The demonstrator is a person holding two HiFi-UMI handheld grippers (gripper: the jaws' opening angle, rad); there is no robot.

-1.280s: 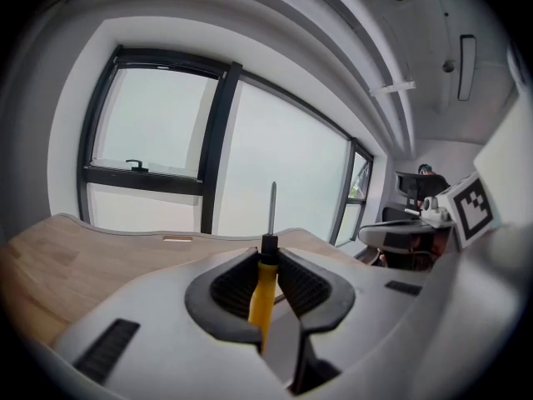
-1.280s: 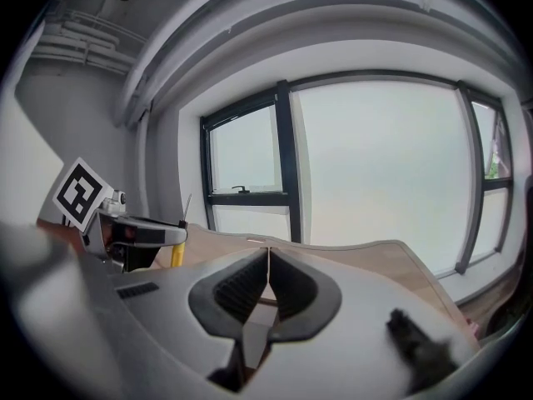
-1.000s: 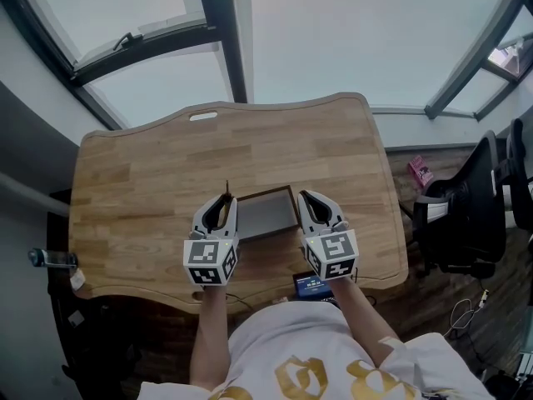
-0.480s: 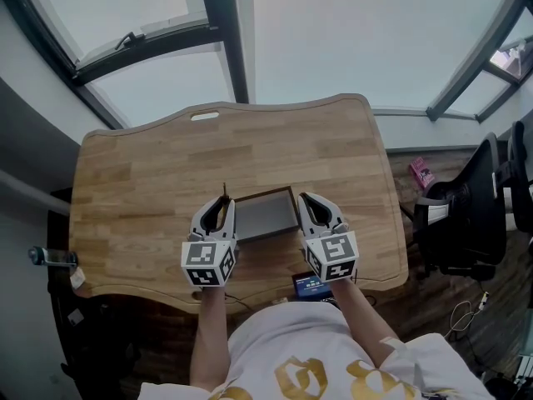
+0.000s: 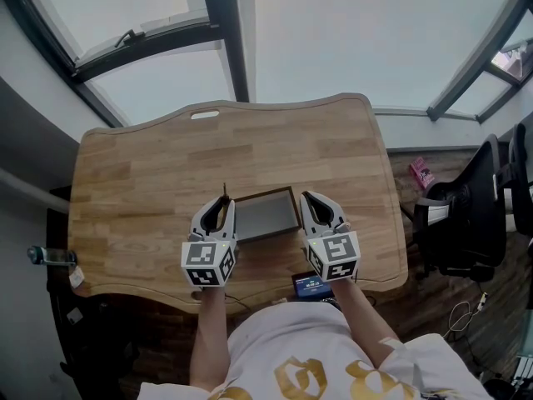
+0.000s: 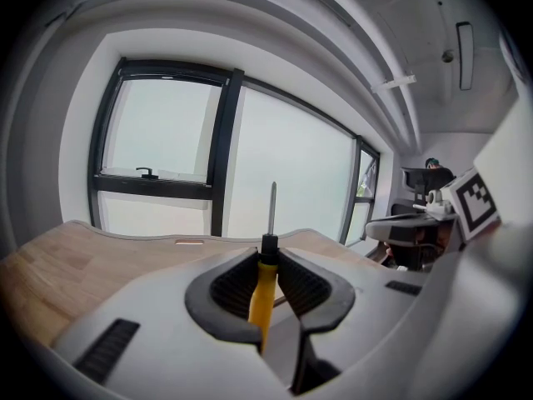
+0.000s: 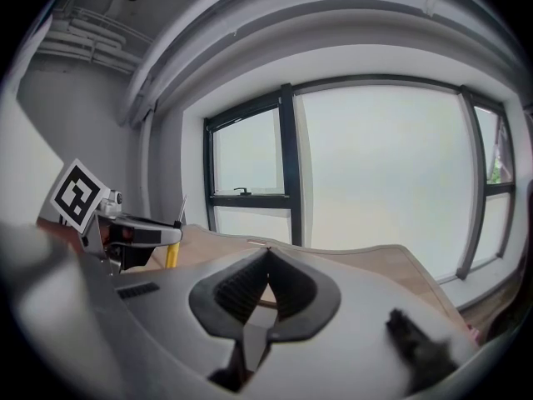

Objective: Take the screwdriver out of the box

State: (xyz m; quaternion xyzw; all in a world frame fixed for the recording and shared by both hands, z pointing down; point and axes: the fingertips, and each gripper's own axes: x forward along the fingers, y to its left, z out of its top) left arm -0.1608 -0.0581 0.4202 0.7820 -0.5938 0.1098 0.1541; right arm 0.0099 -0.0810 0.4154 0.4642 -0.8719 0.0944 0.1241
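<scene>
Well, the left gripper [image 6: 268, 252] pinches the screwdriver [image 6: 263, 294]; the right gripper [image 7: 268, 253] has its fingers pressed together, empty. That slim handle could pivot loose.

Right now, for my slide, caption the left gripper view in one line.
Left gripper clamps a yellow-handled screwdriver, shaft pointing up, over the wooden table before a large window.

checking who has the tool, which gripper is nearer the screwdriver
Left. The left gripper is shut on the screwdriver, just left of the box; the right gripper, shut and empty, is on the box's other side.
</scene>
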